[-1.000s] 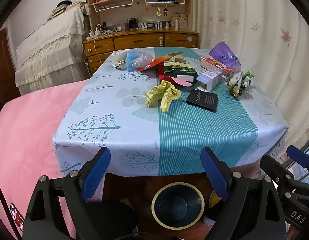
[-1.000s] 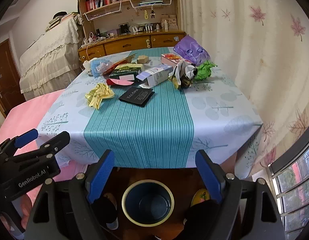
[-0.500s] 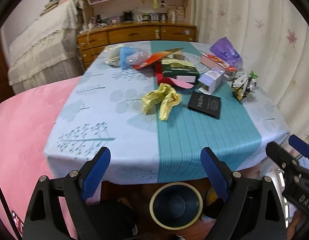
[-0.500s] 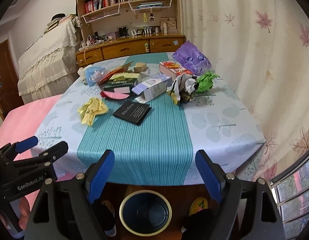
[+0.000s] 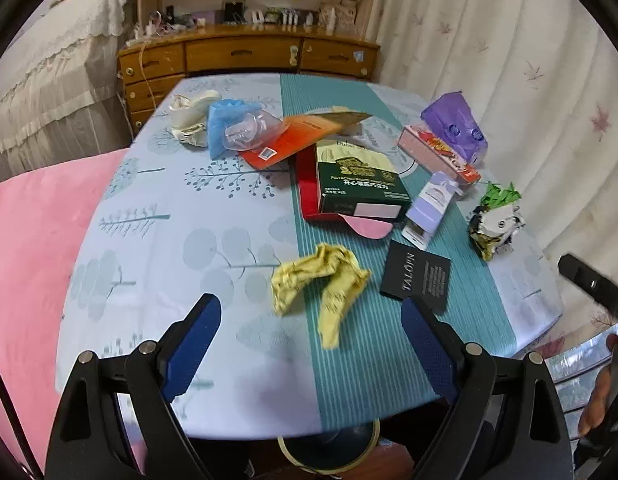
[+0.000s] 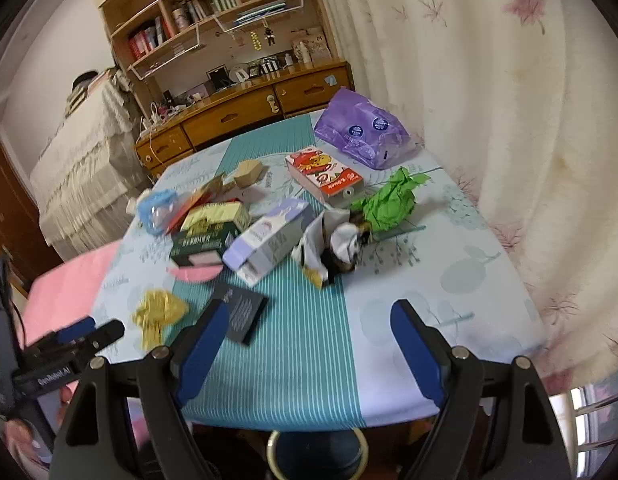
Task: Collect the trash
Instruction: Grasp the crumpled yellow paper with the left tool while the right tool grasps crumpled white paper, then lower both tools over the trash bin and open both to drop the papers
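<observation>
The left tongs [image 5: 309,332] stand wide apart with nothing between their blue pads, held over the near edge of the counter [image 5: 213,380]. Just ahead of them, between the two fingers, lies a crumpled yellow wrapper [image 5: 321,280] on the seam where the pale cloth meets the teal stripe. Ahead of the right-hand finger, close to its tip, a black card [image 5: 416,280] lies flat. Further ahead sits a dark green box [image 5: 361,186] on top of a red box [image 5: 305,184], with a pink flap [image 5: 369,227] sticking out beneath it. To the right of those lies a lilac carton [image 5: 431,202], then a crumpled ball of foil and green paper [image 5: 495,224] well off to the right. At the far side are a blue plastic bag [image 5: 233,128], an orange envelope [image 5: 297,140] and a purple bag [image 5: 455,124]. Below the left tongs, under the counter's edge, the rim of a bin [image 5: 329,446] shows.

The right tongs [image 6: 309,344] are likewise spread apart and empty, over the teal stripe at the near edge. The black card lies against the tip of their left-hand finger, though touching cannot be told. The yellow wrapper is off to their left, the lilac carton and foil ball straight ahead
</observation>
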Tool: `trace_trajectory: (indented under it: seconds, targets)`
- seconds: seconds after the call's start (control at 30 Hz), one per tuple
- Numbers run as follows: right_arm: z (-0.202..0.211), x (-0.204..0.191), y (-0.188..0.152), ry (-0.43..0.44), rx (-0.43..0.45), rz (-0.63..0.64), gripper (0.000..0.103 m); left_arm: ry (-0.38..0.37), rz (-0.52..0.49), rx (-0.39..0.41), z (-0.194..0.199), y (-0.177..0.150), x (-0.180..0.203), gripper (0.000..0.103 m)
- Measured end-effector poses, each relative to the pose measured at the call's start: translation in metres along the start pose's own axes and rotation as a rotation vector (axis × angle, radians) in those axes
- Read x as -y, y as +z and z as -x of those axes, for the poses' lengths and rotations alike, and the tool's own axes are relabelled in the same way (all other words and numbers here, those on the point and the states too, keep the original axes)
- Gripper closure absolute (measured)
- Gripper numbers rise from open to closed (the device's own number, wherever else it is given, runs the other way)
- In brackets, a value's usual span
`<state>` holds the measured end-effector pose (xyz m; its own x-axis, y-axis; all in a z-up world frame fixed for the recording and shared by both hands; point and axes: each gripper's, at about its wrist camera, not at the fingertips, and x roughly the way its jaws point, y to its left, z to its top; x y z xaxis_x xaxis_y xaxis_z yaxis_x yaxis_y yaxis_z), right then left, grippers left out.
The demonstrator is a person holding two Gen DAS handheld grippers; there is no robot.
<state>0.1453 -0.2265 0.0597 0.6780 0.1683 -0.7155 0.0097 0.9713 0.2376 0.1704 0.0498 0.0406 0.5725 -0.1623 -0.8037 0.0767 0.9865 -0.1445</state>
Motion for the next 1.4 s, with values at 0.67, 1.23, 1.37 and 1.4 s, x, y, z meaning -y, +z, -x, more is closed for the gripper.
trace_trajectory:
  seconds: [0.67, 1.23, 1.37, 1.4]
  targets:
    - [-0.115, 0.027, 0.041, -0.016, -0.155, -0.107, 0.044, -0.009, -0.068, -0.197, -0.085, 0.016, 0.011, 0.038]
    - [-0.022, -0.002, 0.007, -0.010, -0.041, 0.088, 0.067, 0.015, -0.069, -0.031, -0.003, -0.023, 0.001, 0.075]
    - [0.012, -0.007, -0.026, 0.036, -0.036, 0.112, 0.067, 0.011, -0.068, -0.026, 0.029, -0.050, -0.004, 0.074]
    - [0.018, -0.009, -0.035, 0.043, -0.042, 0.123, 0.067, 0.014, -0.077, -0.029, 0.036, -0.058, -0.004, 0.075]
